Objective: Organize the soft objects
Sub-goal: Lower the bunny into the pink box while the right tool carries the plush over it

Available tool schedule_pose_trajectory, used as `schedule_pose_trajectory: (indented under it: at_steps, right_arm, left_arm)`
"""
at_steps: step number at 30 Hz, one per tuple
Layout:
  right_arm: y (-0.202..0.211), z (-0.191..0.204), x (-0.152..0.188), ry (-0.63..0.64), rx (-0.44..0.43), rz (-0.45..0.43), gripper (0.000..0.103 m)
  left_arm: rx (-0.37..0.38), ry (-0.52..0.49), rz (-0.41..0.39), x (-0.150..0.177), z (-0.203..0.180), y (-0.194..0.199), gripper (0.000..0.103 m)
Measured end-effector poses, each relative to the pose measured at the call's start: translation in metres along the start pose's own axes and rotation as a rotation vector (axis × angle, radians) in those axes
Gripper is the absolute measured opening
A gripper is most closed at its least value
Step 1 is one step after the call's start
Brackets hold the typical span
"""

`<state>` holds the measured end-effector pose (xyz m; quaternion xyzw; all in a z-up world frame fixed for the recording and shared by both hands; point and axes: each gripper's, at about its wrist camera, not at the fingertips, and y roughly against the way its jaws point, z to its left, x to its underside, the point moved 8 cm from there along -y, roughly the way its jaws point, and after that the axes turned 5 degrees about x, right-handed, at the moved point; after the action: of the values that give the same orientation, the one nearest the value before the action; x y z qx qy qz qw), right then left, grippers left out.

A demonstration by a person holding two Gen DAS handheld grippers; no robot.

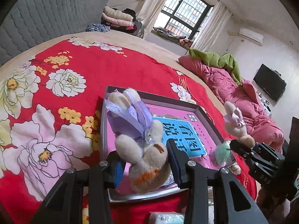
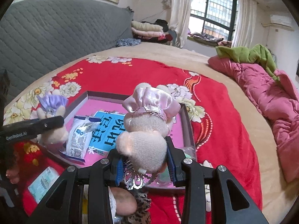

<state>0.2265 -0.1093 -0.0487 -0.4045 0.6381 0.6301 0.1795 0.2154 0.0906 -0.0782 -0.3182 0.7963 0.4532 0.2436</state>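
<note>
My left gripper [image 1: 144,160] is shut on a beige plush bunny in a purple dress [image 1: 138,130], held head-down over the near left part of a shallow pink-lined box [image 1: 205,115]; it also shows in the right wrist view [image 2: 53,115]. My right gripper [image 2: 144,160] is shut on a beige plush bunny in a pink satin dress [image 2: 147,123], held over the box's near right side [image 2: 187,130]; it also shows in the left wrist view [image 1: 235,125].
The box lies on a red flowered blanket [image 1: 56,97] on a bed. Inside it are a blue booklet [image 2: 108,130], a white snack packet [image 2: 79,140] and a mint green soft item [image 1: 221,153]. A pink quilt [image 2: 271,93] lies right, a grey headboard [image 2: 56,33] behind.
</note>
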Motion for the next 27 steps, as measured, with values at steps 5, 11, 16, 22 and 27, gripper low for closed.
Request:
schedule_pose_trajectory:
  at_steps: [5,11,16,22,27]
  right_arm:
    - [-0.019,0.002,0.004,0.01,0.015,0.062,0.039]
    - [-0.036,0.002,0.017,-0.001,0.021,0.128,0.039]
    - [-0.043,0.013,0.027,0.025,-0.009,0.165,0.039]
    - [-0.048,0.019,0.032,0.044,-0.014,0.188,0.039]
    - [-0.05,0.019,0.033,0.054,-0.005,0.203,0.04]
  left_arm:
    - [-0.002,-0.002,0.03,0.002,0.001,-0.005,0.042]
    - [-0.035,-0.056,0.054,0.007,-0.004,-0.011,0.042]
    - [-0.02,-0.061,0.06,0.009,-0.007,-0.013,0.042]
    - [-0.012,-0.06,0.063,0.01,-0.008,-0.014,0.042]
    - [0.0,-0.025,0.077,0.01,-0.003,-0.014,0.042]
